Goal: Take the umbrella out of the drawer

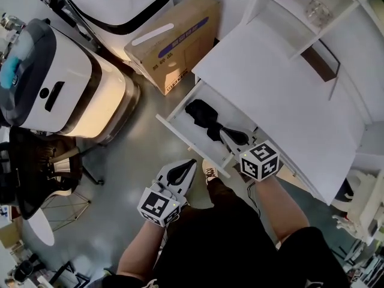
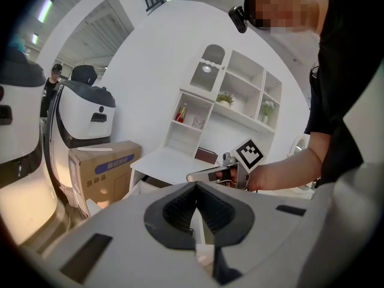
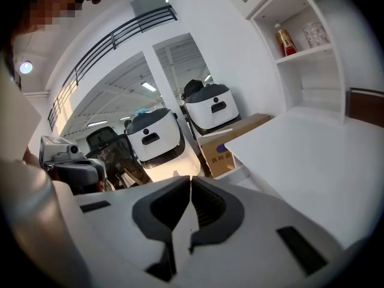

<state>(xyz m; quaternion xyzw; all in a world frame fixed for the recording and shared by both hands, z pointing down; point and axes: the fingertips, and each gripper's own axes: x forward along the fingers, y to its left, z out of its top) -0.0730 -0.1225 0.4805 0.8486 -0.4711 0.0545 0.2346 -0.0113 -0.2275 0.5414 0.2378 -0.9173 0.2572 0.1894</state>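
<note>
Umbrella (image 1: pixel 207 120), black and folded, lies in the open drawer (image 1: pixel 180 134) of the white desk (image 1: pixel 282 95). We hold our right gripper (image 1: pixel 225 135) over the drawer's front edge, tip near the umbrella's near end; we can't tell if it touches. Its jaws are closed, empty. Our left gripper (image 1: pixel 191 164) is outside the drawer, over the floor (image 1: pixel 132 161), jaws together, empty.

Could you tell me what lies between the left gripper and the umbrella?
In the head view, the white front panel of the open drawer stands between the left gripper and the umbrella.
</note>
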